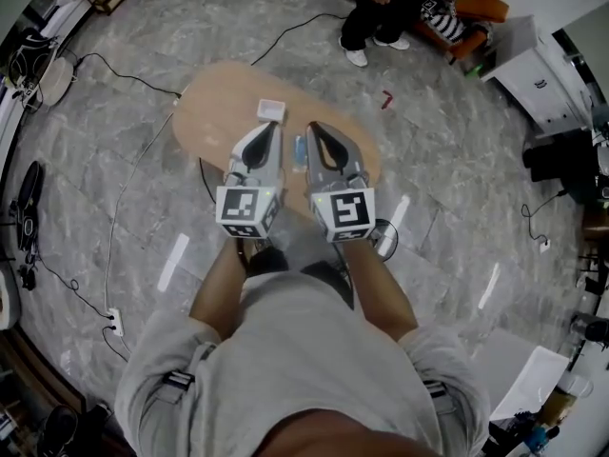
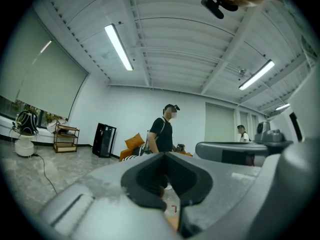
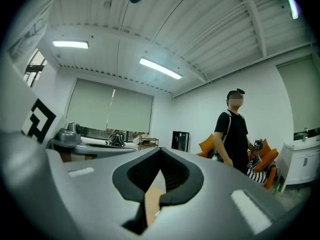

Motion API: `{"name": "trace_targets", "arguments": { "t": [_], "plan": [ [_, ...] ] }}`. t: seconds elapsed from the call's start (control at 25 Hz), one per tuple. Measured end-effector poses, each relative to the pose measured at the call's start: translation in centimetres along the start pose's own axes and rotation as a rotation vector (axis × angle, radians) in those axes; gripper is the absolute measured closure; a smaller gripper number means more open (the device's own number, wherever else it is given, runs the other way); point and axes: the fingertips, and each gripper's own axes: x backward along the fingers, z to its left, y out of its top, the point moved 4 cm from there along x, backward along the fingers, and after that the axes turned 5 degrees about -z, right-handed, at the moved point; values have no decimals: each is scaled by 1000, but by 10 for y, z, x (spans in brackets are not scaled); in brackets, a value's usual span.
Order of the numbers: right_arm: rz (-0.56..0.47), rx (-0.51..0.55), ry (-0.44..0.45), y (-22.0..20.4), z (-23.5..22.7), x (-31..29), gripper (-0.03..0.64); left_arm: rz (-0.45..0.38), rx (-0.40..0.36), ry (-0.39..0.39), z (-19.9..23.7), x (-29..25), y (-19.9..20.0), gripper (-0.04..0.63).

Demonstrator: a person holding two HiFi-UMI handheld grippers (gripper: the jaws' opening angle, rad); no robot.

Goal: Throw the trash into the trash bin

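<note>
**A:** How far along was the job?

**B:** Barely begun, by my reading. The left gripper point(image 1: 274, 126) and the right gripper point(image 1: 315, 126) were side by side over the oval worktop point(image 1: 205, 112), pointing away from the person. Neither held anything.

**A:** Were the jaws open?

**B:** No. In each gripper view the two jaws met at their far tips, with only the hollow behind the tips showing. Both were closed on nothing.

**A:** And the trash?

**B:** A white piece point(image 1: 271, 110) lay on the worktop just beyond the left gripper's tips. A small blue bit point(image 1: 299, 148) lay between the two grippers. I took these for the trash, though the blue one was too small to name. A red scrap point(image 1: 386, 98) lay on the floor point(image 1: 143, 188), beyond the worktop and to the right. I couldn't tell whether it belonged to the task.

**A:** Where was the bin?

**B:** I couldn't pick one out in any view.

**A:** So what was left?

**B:** Nearly all of it, I judged. A gripper had to open, close on a piece, carry it to the bin and drop it in. Then the same again for whatever else counted as trash.
</note>
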Motion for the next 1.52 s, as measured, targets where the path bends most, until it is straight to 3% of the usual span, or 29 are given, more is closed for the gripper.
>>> {"name": "trace_targets", "arguments": {
  "t": [0.32, 0.52, 0.76, 1.04, 1.2, 1.52],
  "plan": [
    [36, 3, 25, -7, 16, -46, 609, -23, 14, 18, 51, -14, 6, 577],
    [60, -17, 25, -26, -8, -79, 609, 16, 20, 41, 72, -40, -11, 577],
    [30, -51, 71, -45, -28, -129, 609, 61, 24, 121, 107, -78, -28, 577],
    [41, -95, 68, -66, -67, -172, 609, 108, 10, 113, 120, -130, -45, 577],
    [97, -129, 69, -105, -73, -189, 609, 144, 16, 123, 138, -143, -71, 577],
    [280, -171, 94, -200, -39, -203, 609, 292, 85, 156, 187, -126, -153, 577]
  ]
}}
